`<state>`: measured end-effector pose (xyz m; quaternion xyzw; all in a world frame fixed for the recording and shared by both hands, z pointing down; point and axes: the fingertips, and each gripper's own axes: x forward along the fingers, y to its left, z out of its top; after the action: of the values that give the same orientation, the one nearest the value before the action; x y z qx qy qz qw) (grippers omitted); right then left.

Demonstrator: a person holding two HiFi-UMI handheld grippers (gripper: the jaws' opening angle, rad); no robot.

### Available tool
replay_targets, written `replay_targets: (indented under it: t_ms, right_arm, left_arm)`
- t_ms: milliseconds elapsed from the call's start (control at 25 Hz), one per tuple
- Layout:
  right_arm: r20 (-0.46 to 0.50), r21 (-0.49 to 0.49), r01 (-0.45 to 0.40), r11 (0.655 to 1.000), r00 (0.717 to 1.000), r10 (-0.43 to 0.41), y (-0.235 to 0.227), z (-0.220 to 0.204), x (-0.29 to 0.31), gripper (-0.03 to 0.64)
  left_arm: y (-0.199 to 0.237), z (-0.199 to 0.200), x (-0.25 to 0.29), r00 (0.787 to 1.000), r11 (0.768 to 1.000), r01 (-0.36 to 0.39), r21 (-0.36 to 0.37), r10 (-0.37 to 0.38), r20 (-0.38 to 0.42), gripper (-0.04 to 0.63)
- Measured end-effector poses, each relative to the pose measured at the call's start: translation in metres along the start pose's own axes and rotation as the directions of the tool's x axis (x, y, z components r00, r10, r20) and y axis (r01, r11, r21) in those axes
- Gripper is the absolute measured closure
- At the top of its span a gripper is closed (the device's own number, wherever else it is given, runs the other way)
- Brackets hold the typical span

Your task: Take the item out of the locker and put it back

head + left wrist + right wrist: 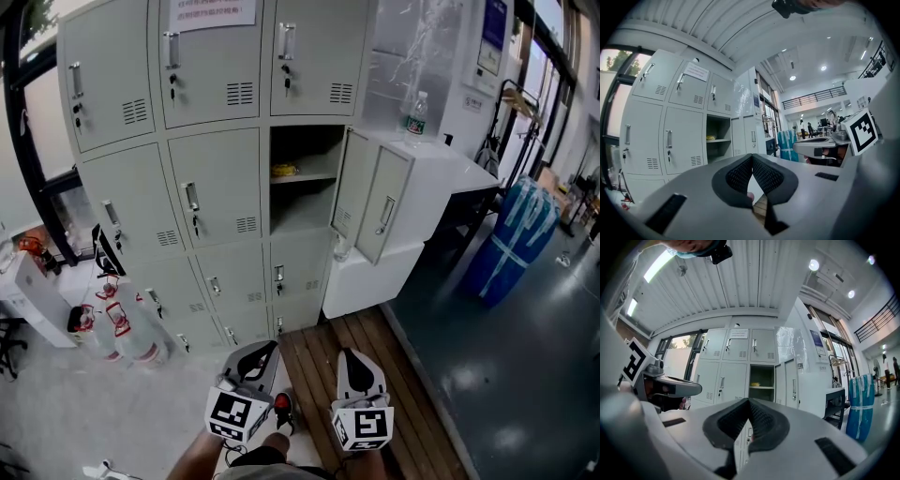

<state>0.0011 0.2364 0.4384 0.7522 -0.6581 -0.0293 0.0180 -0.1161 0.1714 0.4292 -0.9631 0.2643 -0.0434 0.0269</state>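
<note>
The grey locker bank (202,141) has one compartment (302,178) standing open, its door (370,195) swung out to the right. On that compartment's shelf lies a small yellow item (284,170), also seen in the left gripper view (711,138) and the right gripper view (755,384). My left gripper (265,351) and right gripper (354,358) are low in the head view, side by side, well short of the lockers. Both point level towards the lockers. The left gripper (751,157) has its pads meeting and holds nothing. The right gripper (749,401) is likewise shut and empty.
A white cabinet (441,164) with a water bottle (416,114) on it stands right of the open door. A blue wrapped bin (514,239) is further right. Clear bottles (122,328) sit on the floor at left. Wooden planks (323,361) lie under the grippers.
</note>
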Motion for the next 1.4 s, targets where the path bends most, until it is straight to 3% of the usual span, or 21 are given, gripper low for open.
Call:
replay_targets:
  t_ms: [760, 1400]
  right_arm:
    - [-0.005, 0.004, -0.064, 0.998, 0.998, 0.064, -0.078, 0.003, 0.261, 0.600]
    - [0.036, -0.010, -0.149, 0.989, 0.988, 0.149, -0.068, 0.017, 0.370, 0.600]
  left_arm:
    - [0.154, 0.016, 0.217, 0.998, 0.998, -0.066, -0.023, 0.065, -0.006, 0.572]
    - [0.240, 0.019, 0.250, 0.985, 0.985, -0.171, -0.012, 0.171, 0.001, 0.572]
